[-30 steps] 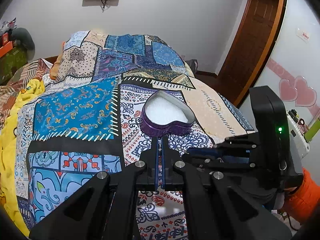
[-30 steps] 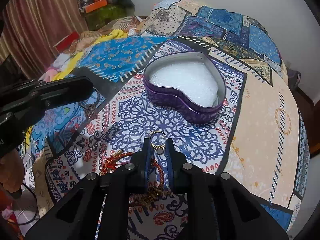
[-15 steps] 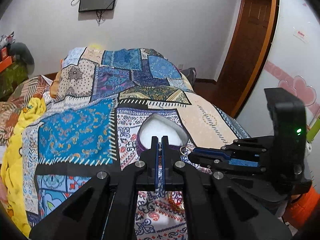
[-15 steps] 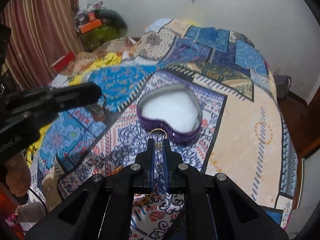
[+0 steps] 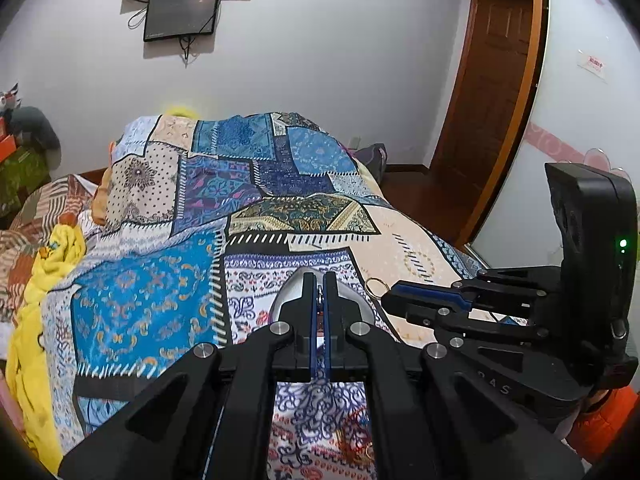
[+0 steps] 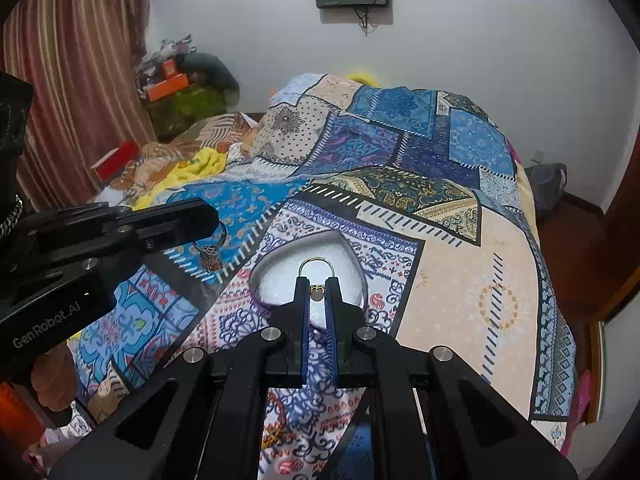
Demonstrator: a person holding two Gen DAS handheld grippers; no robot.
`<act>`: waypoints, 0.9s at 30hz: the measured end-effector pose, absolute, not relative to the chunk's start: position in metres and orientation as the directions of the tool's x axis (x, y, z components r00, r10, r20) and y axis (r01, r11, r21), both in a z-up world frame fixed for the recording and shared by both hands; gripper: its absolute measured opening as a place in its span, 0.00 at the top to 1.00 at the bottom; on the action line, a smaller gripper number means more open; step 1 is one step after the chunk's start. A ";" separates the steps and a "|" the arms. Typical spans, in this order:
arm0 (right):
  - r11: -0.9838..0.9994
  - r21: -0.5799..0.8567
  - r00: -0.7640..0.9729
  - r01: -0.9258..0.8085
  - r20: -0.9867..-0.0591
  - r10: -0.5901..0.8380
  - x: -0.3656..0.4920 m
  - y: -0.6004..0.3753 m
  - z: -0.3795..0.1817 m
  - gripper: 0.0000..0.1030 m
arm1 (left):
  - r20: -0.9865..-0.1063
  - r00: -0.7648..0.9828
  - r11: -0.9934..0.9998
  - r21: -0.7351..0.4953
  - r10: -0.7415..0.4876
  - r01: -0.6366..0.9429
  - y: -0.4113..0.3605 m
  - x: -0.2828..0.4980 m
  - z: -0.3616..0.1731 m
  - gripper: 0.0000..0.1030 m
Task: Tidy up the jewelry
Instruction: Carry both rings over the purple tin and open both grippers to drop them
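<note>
A purple heart-shaped tin (image 6: 280, 280) lined with white foam lies on the patchwork bedspread (image 6: 460, 280). My right gripper (image 6: 318, 282) hovers above the tin, shut on a gold hoop earring (image 6: 316, 262) that sticks out past its tips. From the left wrist camera the same right gripper (image 5: 386, 300) and hoop (image 5: 374, 285) show at the right. My left gripper (image 5: 319, 280) is shut on a dangling earring (image 6: 210, 250) that hangs under the left gripper (image 6: 212, 218). Its fingers hide most of the tin (image 5: 288, 292).
A red and gold bracelet (image 6: 276, 428) lies on the bedspread near the bed's front edge, below both grippers. Yellow cloth (image 5: 52, 256) and clutter sit along the left side. A wooden door (image 5: 492, 120) stands at the right, screens hang on the far wall.
Both grippers have risen and tilted up, each still shut on its earring. The hoop came up off the bedspread, and the tin now looks smaller and lower in both views.
</note>
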State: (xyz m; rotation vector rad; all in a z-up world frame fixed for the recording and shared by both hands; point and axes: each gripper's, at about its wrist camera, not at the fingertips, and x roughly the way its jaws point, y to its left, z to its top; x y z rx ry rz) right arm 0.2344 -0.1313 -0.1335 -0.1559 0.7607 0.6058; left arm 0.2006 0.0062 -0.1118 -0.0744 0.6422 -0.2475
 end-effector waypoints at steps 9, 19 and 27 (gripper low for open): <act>0.826 0.093 0.538 -0.556 -0.717 0.443 0.256 -0.126 -0.150 0.94 | -0.615 0.752 0.971 -0.121 -0.236 0.205 0.002 0.229 -0.124 0.99; 0.807 0.100 0.478 -0.582 -0.761 0.439 0.270 -0.119 -0.166 0.94 | -0.672 0.689 0.961 -0.154 -0.273 0.230 -0.001 0.253 -0.148 0.99; 0.798 0.094 0.453 -0.595 -0.781 0.430 0.274 -0.114 -0.175 0.94 | -0.704 0.647 0.955 -0.180 -0.294 0.237 0.001 0.264 -0.160 0.99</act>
